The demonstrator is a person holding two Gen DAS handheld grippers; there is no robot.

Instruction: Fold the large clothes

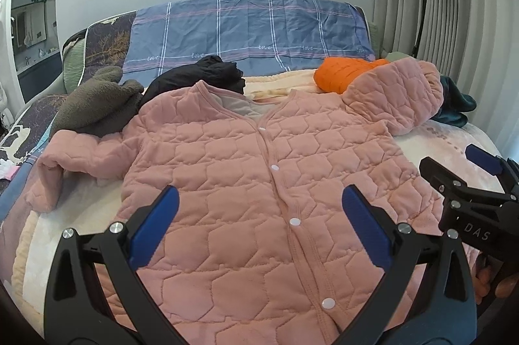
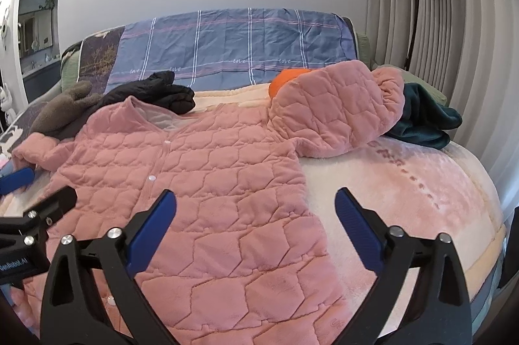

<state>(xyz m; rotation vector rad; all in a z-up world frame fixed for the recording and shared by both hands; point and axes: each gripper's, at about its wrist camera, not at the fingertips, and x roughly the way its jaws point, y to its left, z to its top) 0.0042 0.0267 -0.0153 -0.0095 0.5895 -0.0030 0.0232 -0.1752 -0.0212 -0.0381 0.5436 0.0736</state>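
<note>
The left gripper (image 1: 259, 215) hangs with its blue-padded fingers (image 1: 155, 225) spread wide and nothing between them, poised over the lower front of the pink quilted jacket (image 1: 246, 183); whether the pads touch the fabric cannot be told; the right gripper (image 2: 254, 212) is likewise wide apart and empty, its left finger over the jacket's side edge and its right finger over the pale blanket (image 2: 405, 189) at about 3 o'clock of the garment; in the left wrist view the right gripper enters from 3 o'clock, partly cut off by the frame, and a bit of a hand shows behind it, too little to make out; the jacket's hem runs out of sight beneath the gripper bodies at 6 o'clock in both views; the jacket lies face up on the bed, snapped shut down the front with white snaps (image 1: 294, 221), one sleeve trailing off toward 9 o'clock and the other bunched up over an orange garment (image 1: 340, 72) at 1 o'clock; a black jacket (image 1: 201, 76) sits at the collar at 12 o'clock, a grey-brown fleece (image 1: 97, 101) at 10 o'clock, a dark teal cloth (image 2: 421, 118) beyond the bunched sleeve; a blue plaid sheet (image 1: 246, 30) drapes the headboard.
</note>
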